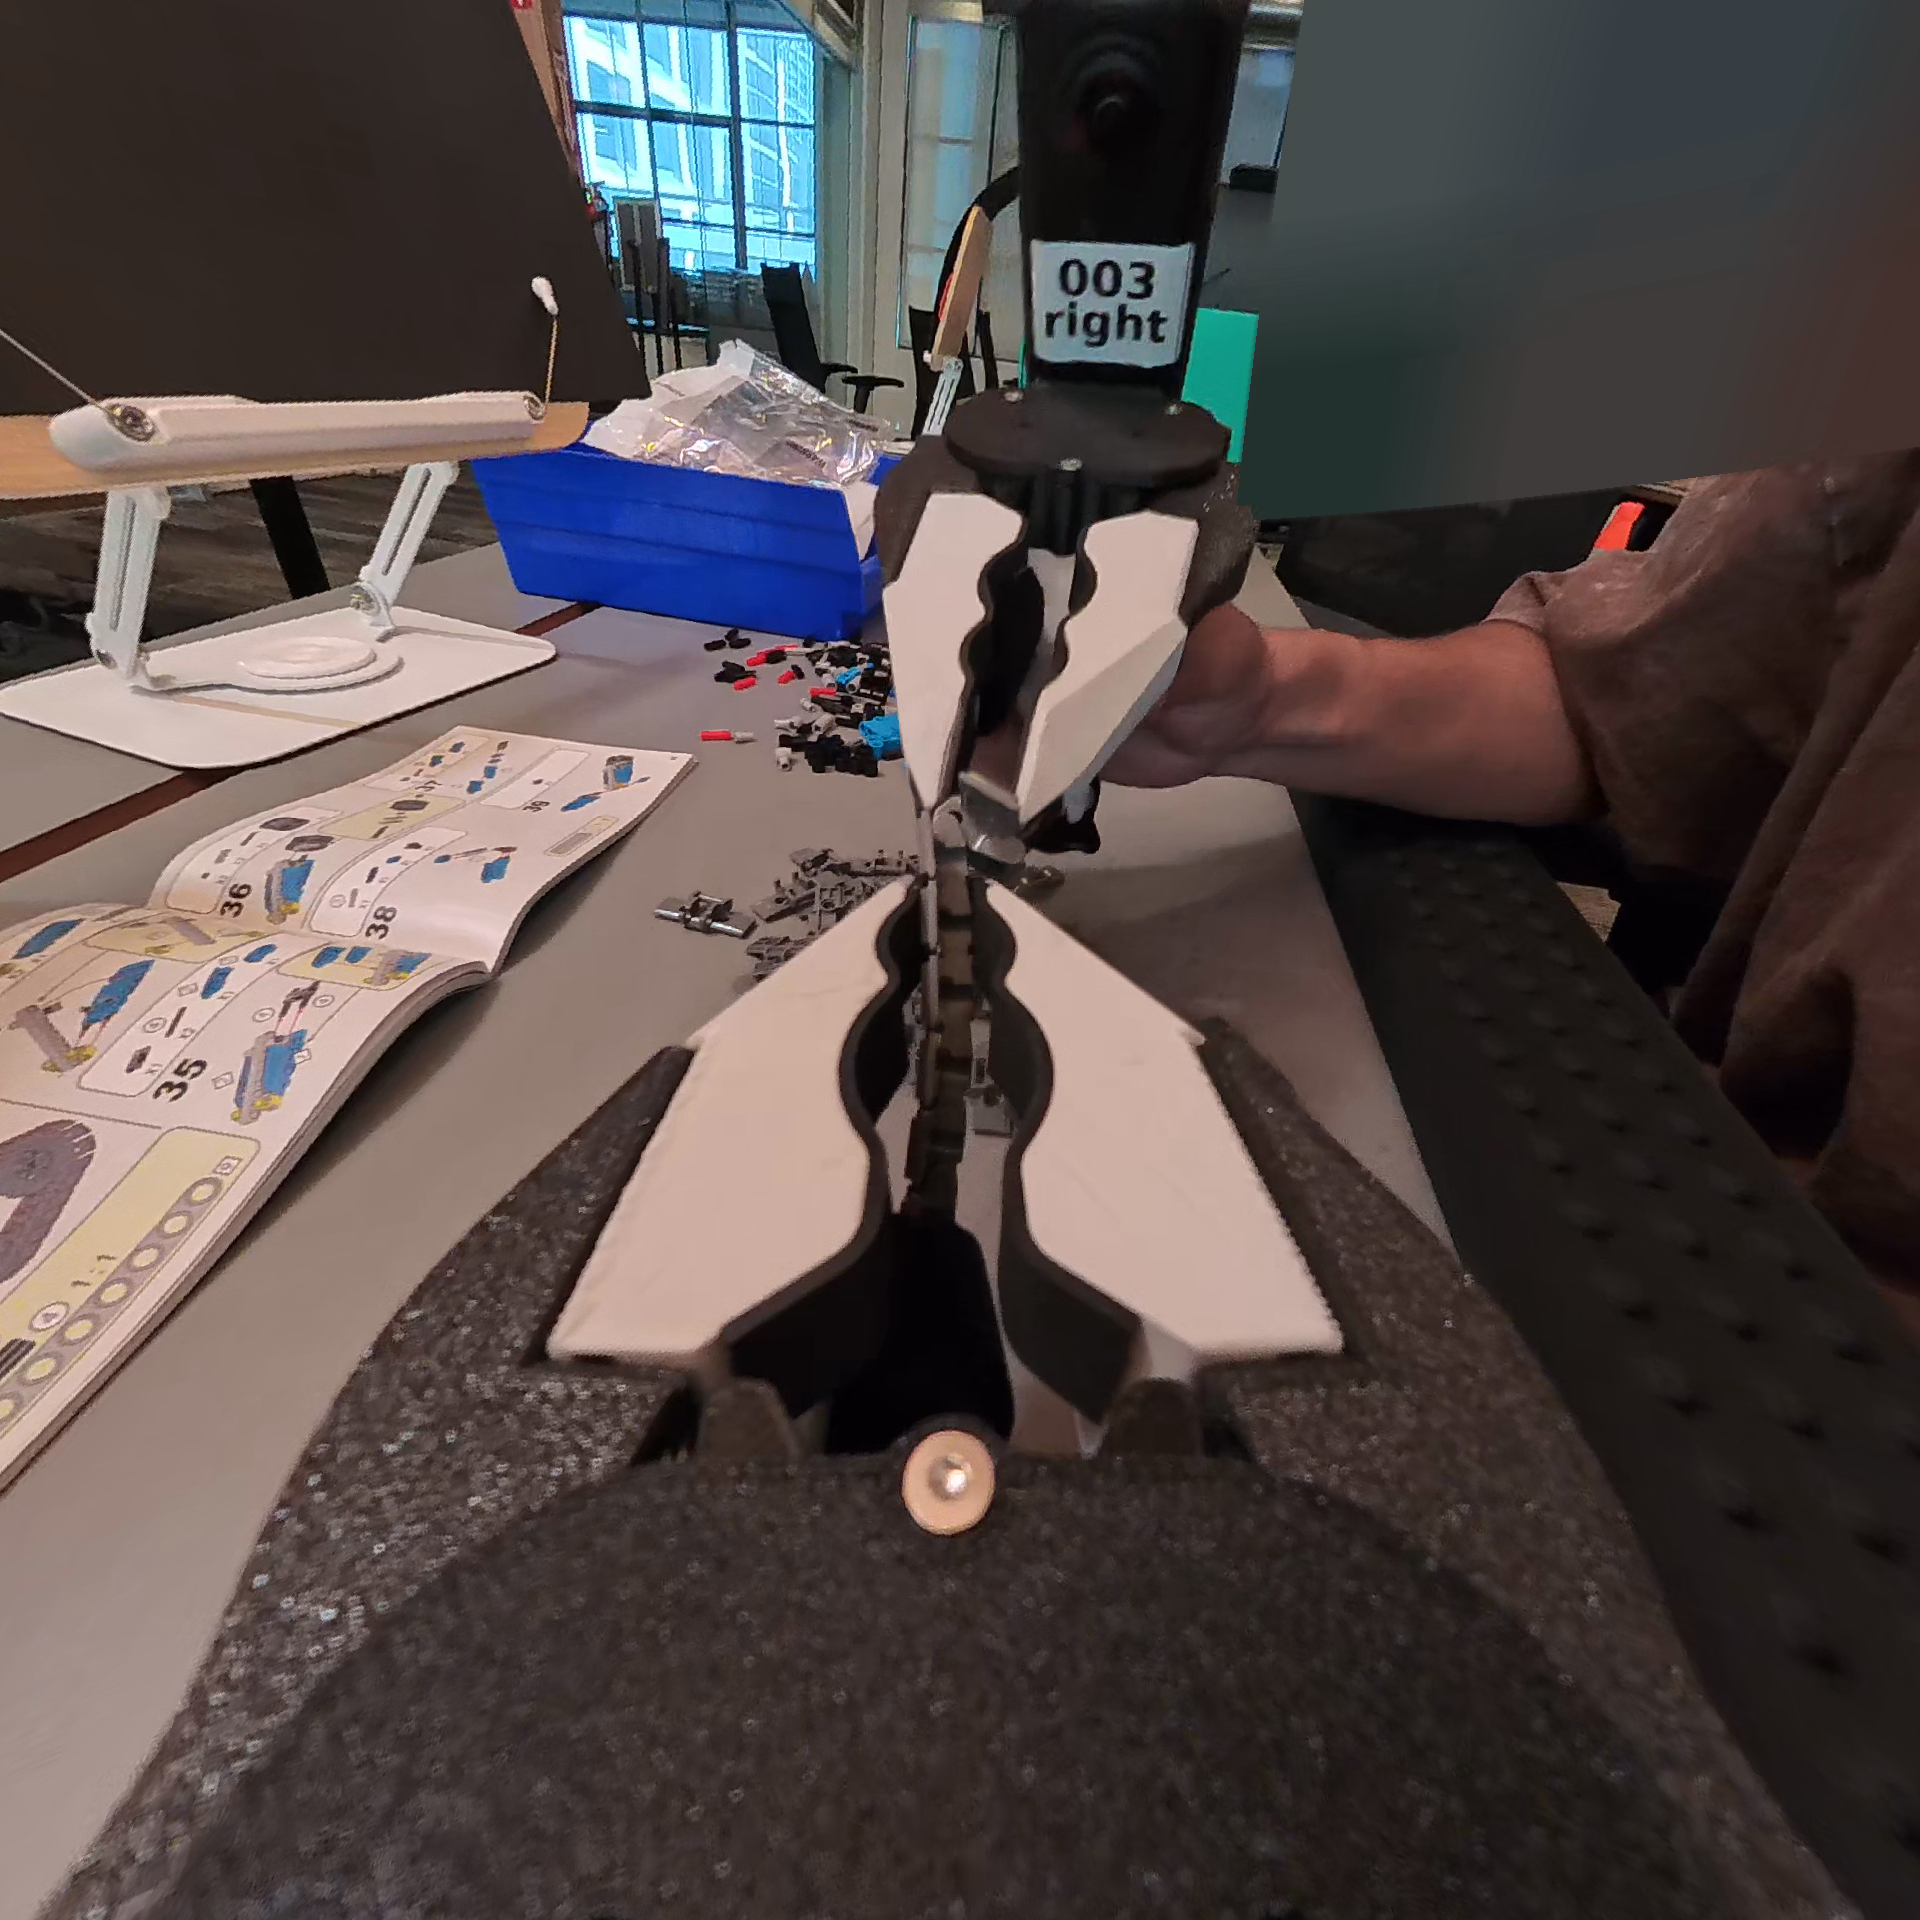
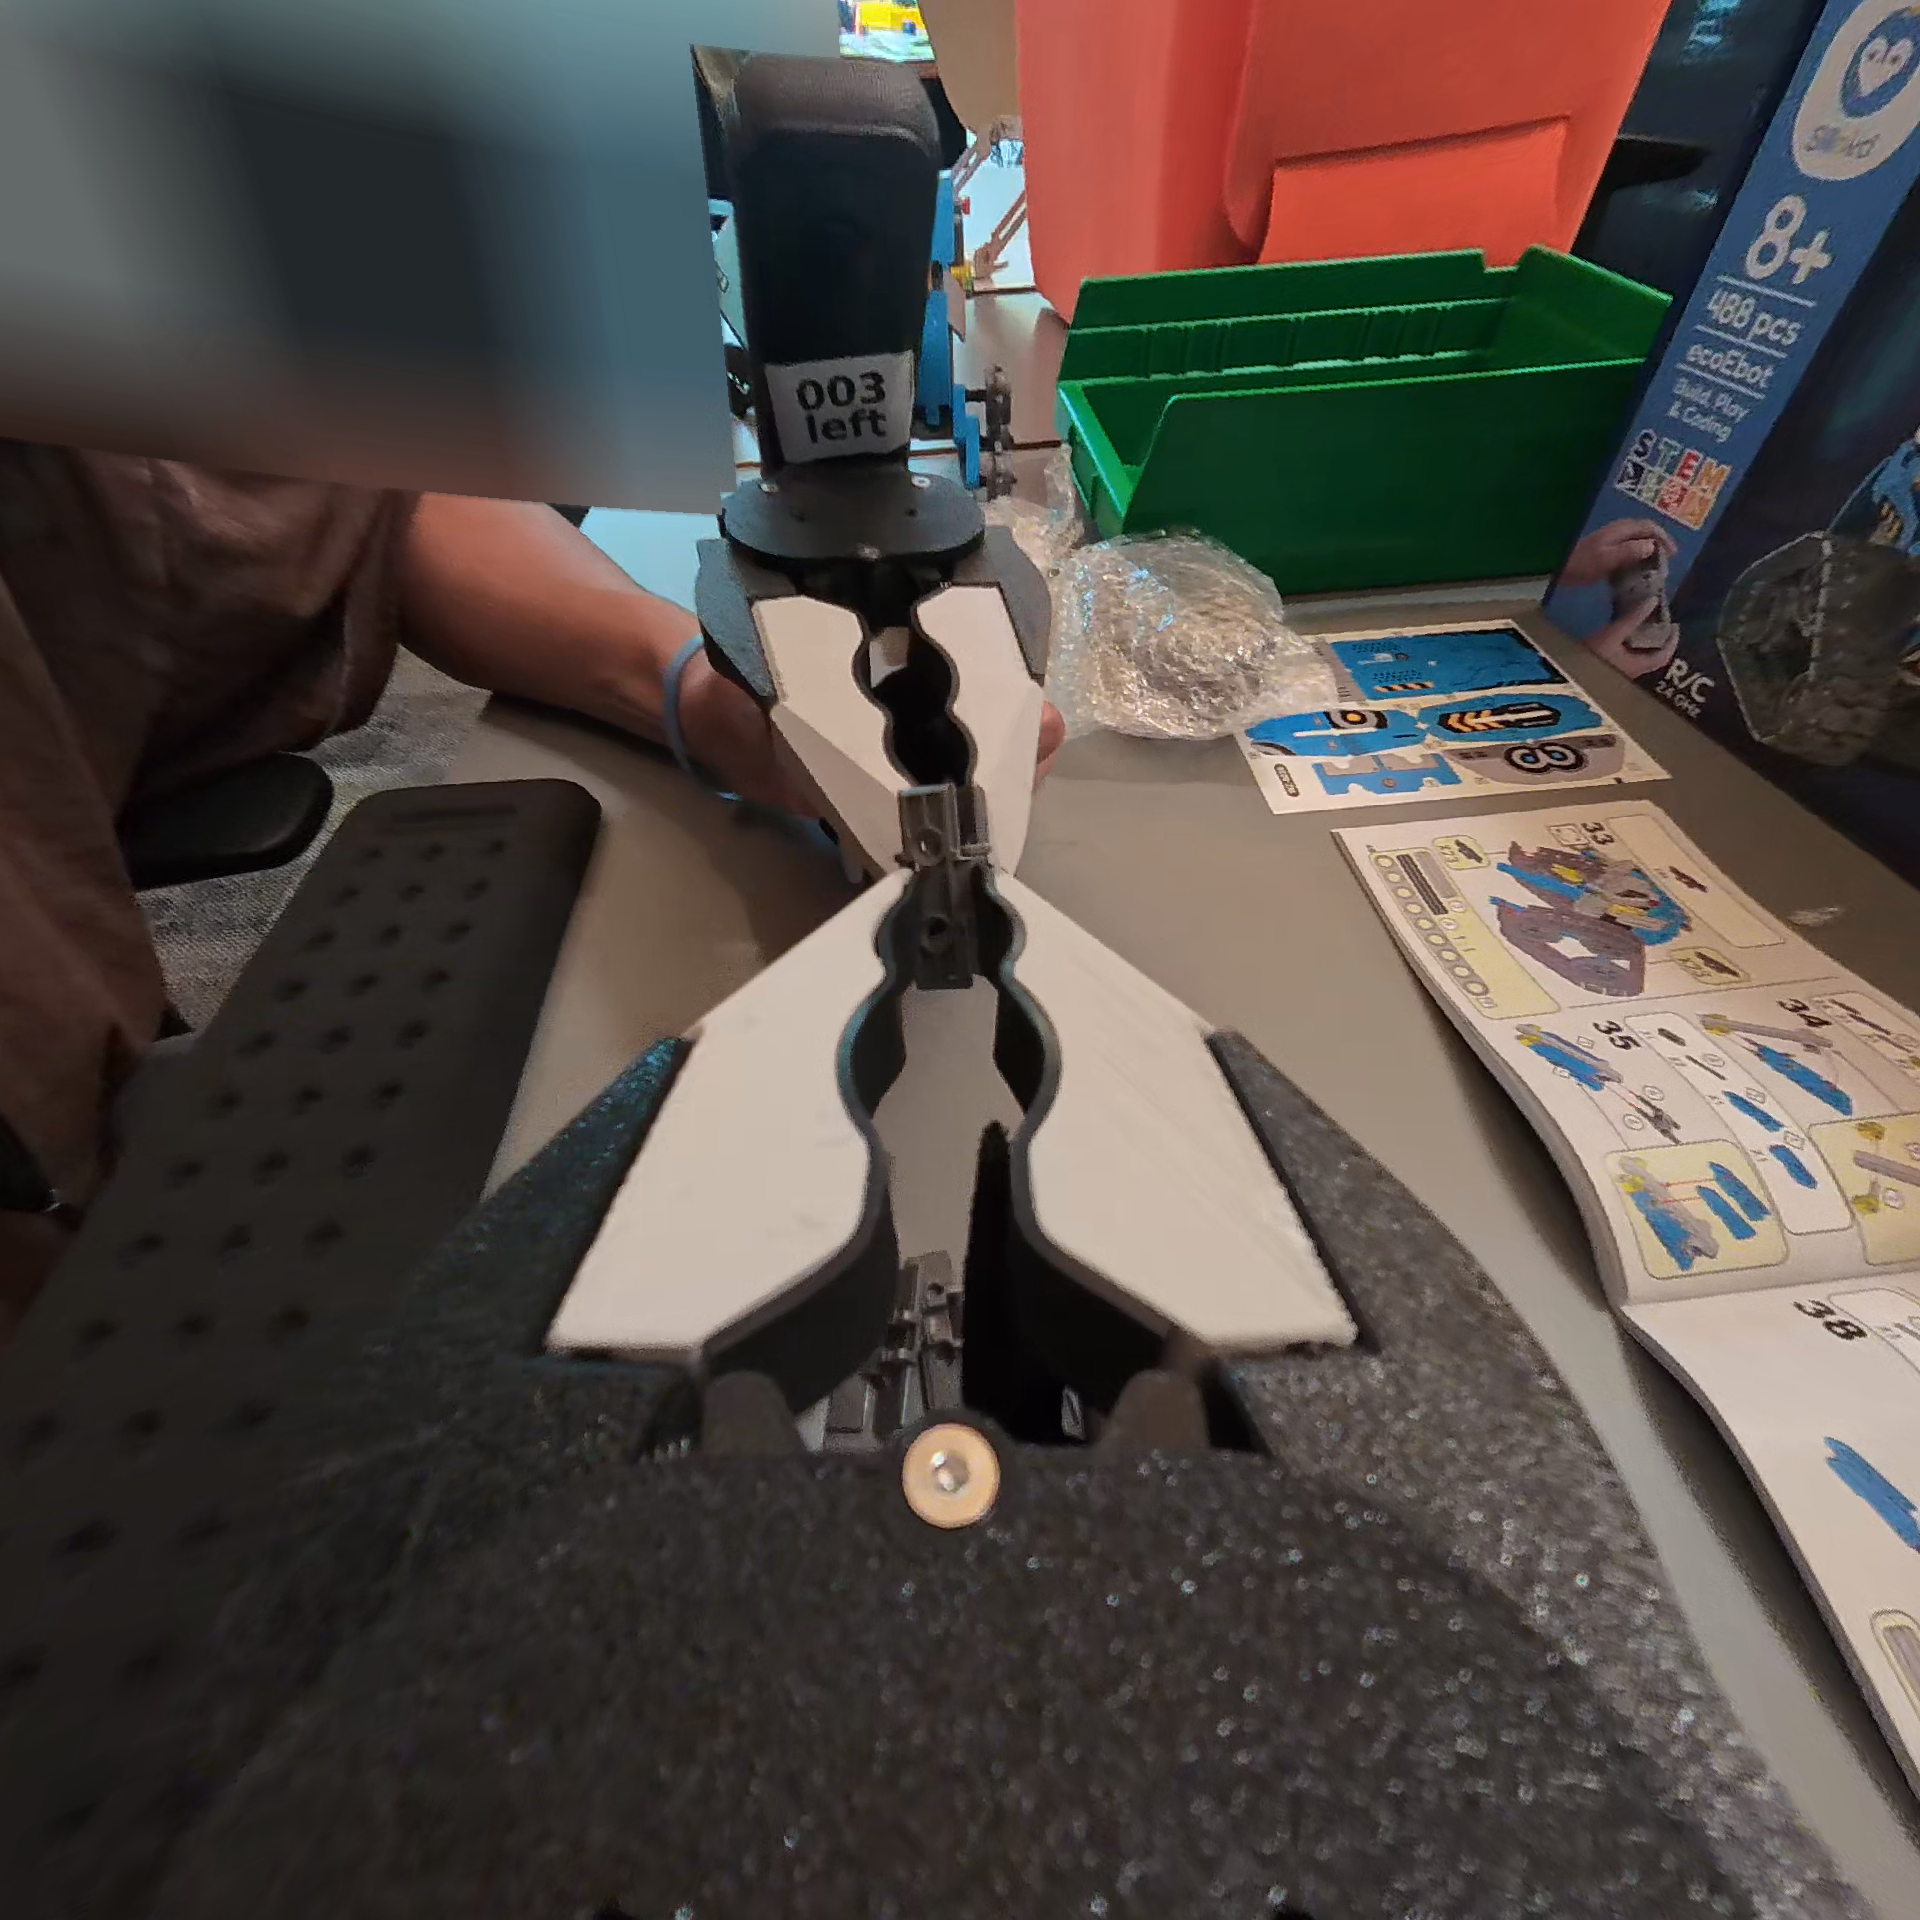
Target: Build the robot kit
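My left gripper (image 1: pixel 940 899) is shut on a short chain of grey track links (image 1: pixel 943 1039), seen edge-on between its white fingers. My right gripper (image 1: pixel 971 805) comes in from the far side, tip to tip with the left one, and is shut on a single grey track link (image 1: pixel 985 823). In the right wrist view my right gripper (image 2: pixel 940 878) clamps that dark grey link (image 2: pixel 940 940). It meets the end of the chain (image 2: pixel 928 818) held by the left gripper (image 2: pixel 940 847). Both are held above the grey table (image 1: pixel 582 1039).
An open instruction booklet (image 1: pixel 312 935) (image 2: pixel 1662 1039) lies on the table. Loose small parts (image 1: pixel 821 707) and grey links (image 1: pixel 821 894) lie by a blue bin (image 1: pixel 665 540). A green bin (image 2: pixel 1351 436), sticker sheet (image 2: pixel 1455 717), plastic bag (image 2: pixel 1164 634), kit box (image 2: pixel 1766 416) and black perforated pad (image 2: pixel 312 1039) surround it. Left and right tips are no more than a few centimetres apart.
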